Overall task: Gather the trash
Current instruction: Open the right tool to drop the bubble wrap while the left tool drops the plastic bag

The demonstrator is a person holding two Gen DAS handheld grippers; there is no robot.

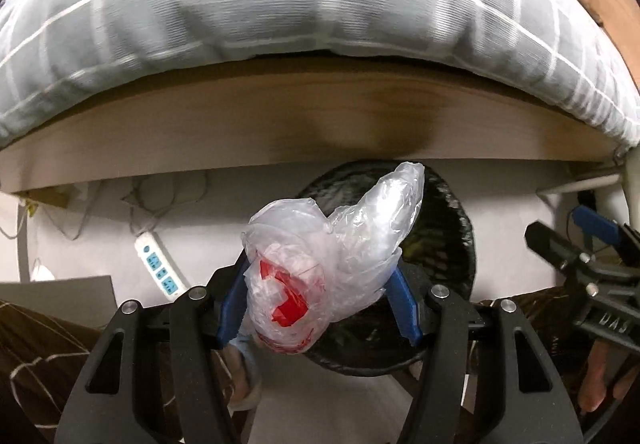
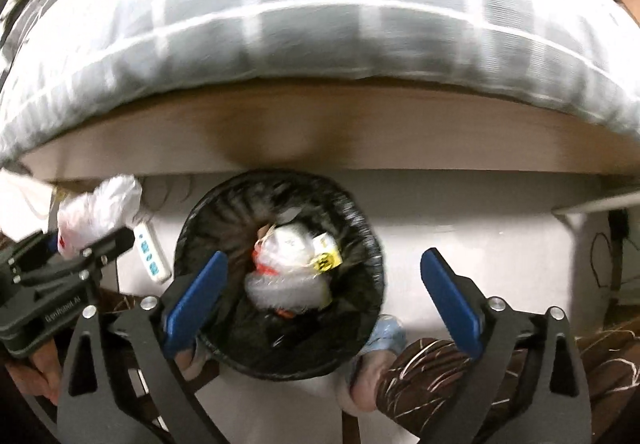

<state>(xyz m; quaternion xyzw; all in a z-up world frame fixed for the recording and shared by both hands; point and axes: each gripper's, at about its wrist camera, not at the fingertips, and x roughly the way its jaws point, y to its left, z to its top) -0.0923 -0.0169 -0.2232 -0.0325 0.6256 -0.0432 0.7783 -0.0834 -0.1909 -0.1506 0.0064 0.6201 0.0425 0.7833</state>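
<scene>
My left gripper (image 1: 320, 284) is shut on a crumpled clear plastic bag (image 1: 320, 256) with red print, holding it above the round bin with a black liner (image 1: 456, 244) on the floor. In the right wrist view that bag (image 2: 100, 211) shows at the far left in the left gripper (image 2: 72, 248), to the left of the bin (image 2: 352, 228). The bin holds several pieces of trash (image 2: 292, 264): white wrappers, bubble wrap and a yellow-labelled box. My right gripper (image 2: 320, 296) is open and empty, with its blue fingers on either side of the bin from above.
A bed with a grey-and-white checked duvet (image 1: 280, 3) and a wooden frame (image 1: 280, 123) stands just behind the bin. A white power strip (image 1: 160, 268) with cables lies on the floor to the left. The person's slippered feet (image 2: 384, 336) and patterned trousers are beside the bin.
</scene>
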